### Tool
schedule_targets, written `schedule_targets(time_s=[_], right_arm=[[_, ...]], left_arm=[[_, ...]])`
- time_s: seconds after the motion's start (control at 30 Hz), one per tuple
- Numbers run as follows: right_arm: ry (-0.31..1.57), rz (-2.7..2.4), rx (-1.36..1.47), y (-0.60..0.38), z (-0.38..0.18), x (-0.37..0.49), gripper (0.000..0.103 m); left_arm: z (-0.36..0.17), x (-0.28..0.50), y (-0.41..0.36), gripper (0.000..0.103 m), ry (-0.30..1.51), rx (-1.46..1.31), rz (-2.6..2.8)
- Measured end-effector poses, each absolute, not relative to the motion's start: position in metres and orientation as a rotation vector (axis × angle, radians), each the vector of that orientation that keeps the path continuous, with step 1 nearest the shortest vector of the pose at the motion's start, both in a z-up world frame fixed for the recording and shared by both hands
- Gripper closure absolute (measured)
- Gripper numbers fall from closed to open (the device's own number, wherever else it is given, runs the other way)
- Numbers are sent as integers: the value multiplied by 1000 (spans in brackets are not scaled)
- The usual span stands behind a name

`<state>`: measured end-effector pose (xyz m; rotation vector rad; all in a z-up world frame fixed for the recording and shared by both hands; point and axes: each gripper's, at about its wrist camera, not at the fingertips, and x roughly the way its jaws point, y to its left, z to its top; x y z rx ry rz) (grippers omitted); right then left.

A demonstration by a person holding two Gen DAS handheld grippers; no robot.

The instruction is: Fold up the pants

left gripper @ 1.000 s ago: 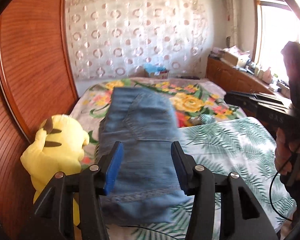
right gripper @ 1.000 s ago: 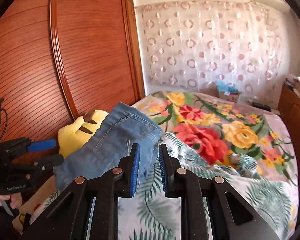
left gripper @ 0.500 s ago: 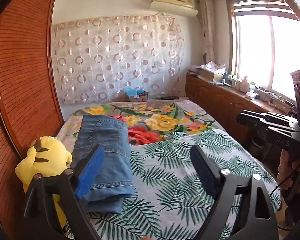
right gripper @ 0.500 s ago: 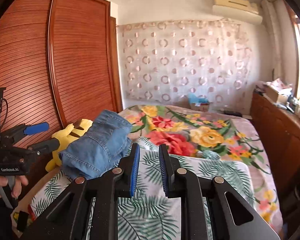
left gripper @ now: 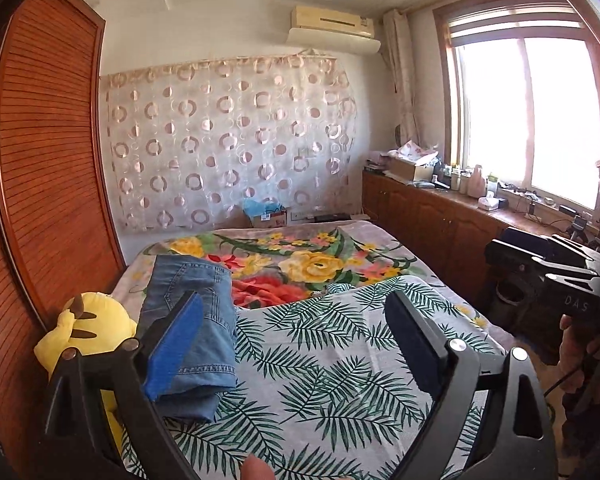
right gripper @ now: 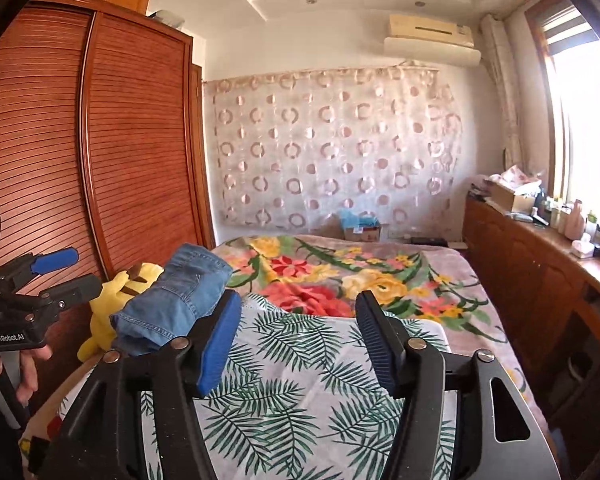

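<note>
The folded blue denim pants [left gripper: 192, 312] lie on the left side of the bed, next to a yellow plush toy; they also show in the right wrist view [right gripper: 176, 300]. My left gripper [left gripper: 296, 332] is open and empty, held back above the leaf-print sheet, its left finger in front of the pants. My right gripper [right gripper: 298, 336] is open and empty, raised over the same sheet, to the right of the pants. The left gripper shows at the left edge of the right wrist view [right gripper: 56, 272], and the right gripper's body at the right edge of the left wrist view.
A yellow plush toy [left gripper: 88, 328] sits between the pants and the wooden wardrobe [left gripper: 40, 200]. The leaf-print sheet [left gripper: 340, 360] covers the near bed, a floral blanket [left gripper: 300, 256] the far part. A wooden cabinet [left gripper: 440, 216] with clutter runs along the right under the window.
Both grippers pulled back and up from the pants, which now lie folded on the bed. The left gripper opened wide. The right gripper went from shut to open.
</note>
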<state>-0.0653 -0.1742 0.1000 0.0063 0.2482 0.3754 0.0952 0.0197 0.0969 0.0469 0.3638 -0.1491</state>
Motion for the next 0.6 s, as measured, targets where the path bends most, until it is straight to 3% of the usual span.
schedule_targets(time_s=[0.17, 0.6], right_arm=[[223, 325, 3, -168, 102, -87, 33], [235, 276, 23, -161, 93, -95, 31]], left_arm=[[94, 88, 13, 11, 375, 50, -98], [84, 78, 9, 11, 392, 24, -92]])
